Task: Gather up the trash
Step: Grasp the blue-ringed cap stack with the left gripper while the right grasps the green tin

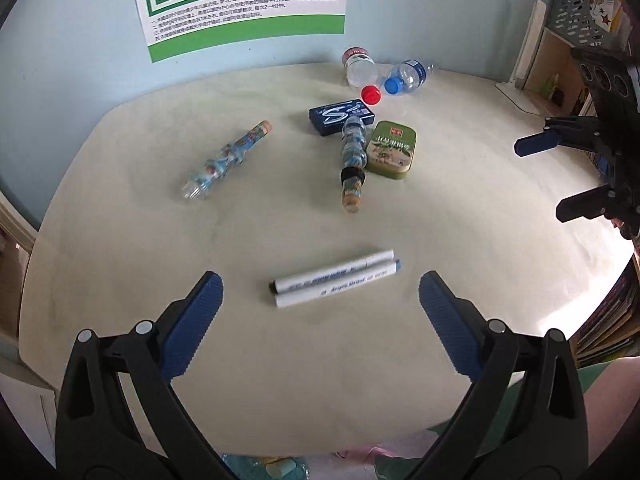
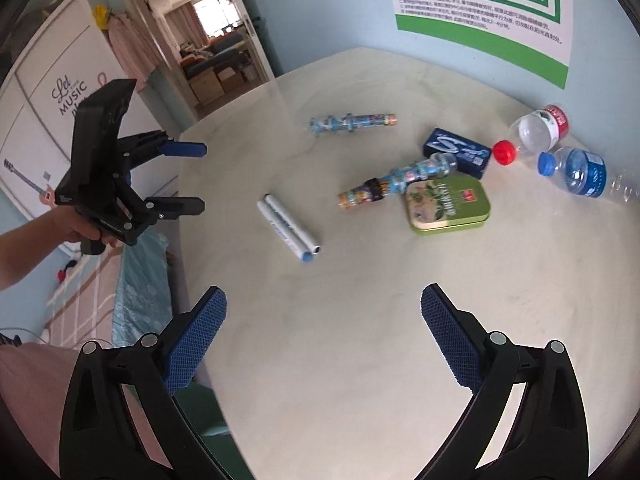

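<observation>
Two white markers (image 1: 334,278) (image 2: 288,226) lie side by side near the table's front. Two patterned plastic tubes lie further back: one (image 1: 226,160) (image 2: 352,122) alone at the left, one (image 1: 352,162) (image 2: 396,180) leaning across a blue box (image 1: 340,114) (image 2: 456,152) and beside a green tin (image 1: 392,150) (image 2: 448,204). A red-capped bottle (image 1: 362,72) (image 2: 532,132) and a blue-capped bottle (image 1: 408,76) (image 2: 576,172) lie by the wall. My left gripper (image 1: 320,312) (image 2: 182,176) is open above the markers, holding nothing. My right gripper (image 2: 324,332) (image 1: 548,176) is open and holds nothing.
The round pale table (image 1: 280,360) stands against a blue wall with a green-striped poster (image 1: 240,0). Bookshelves (image 1: 560,68) stand at the right. In the right wrist view a bed (image 2: 132,280) lies left of the table, and a doorway (image 2: 208,48) is beyond it.
</observation>
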The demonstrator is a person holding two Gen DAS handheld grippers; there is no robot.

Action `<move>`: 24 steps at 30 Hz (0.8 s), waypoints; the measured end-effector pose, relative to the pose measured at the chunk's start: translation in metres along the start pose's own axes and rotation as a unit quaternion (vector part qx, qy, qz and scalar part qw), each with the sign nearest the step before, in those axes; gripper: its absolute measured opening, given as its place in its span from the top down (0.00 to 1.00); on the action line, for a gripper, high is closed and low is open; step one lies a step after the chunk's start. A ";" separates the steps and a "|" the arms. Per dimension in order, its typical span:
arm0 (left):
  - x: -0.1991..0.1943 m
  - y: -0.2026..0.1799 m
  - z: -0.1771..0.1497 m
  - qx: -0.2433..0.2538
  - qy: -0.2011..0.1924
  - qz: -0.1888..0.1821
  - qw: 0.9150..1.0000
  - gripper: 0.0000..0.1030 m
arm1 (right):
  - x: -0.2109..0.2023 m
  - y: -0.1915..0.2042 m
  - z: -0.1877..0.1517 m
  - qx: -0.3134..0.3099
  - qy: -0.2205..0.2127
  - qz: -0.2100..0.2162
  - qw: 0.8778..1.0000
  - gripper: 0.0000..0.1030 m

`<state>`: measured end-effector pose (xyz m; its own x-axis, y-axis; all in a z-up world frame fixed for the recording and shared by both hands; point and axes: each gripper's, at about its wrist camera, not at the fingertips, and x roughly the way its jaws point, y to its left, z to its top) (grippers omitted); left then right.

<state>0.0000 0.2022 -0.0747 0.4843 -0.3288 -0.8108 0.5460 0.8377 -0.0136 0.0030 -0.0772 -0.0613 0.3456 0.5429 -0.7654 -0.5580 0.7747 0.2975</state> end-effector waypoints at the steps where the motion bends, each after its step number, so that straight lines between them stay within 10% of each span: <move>1: 0.009 -0.004 0.011 0.003 0.003 -0.006 1.000 0.07 | 0.001 -0.009 0.003 -0.008 0.002 -0.002 1.000 0.06; 11: 0.091 -0.021 0.057 0.029 0.058 -0.011 0.998 0.07 | 0.037 -0.066 0.060 -0.149 0.032 0.023 0.988 0.06; 24: 0.155 -0.019 0.067 0.019 0.112 -0.018 0.993 0.17 | 0.106 -0.114 0.071 -0.294 0.104 0.129 0.941 0.06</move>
<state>0.1100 0.1059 -0.1608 0.3025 -0.2488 -0.9201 0.5870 0.8092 -0.0257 0.1563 -0.0851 -0.1356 0.0199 0.5657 -0.8244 -0.9453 0.2792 0.1688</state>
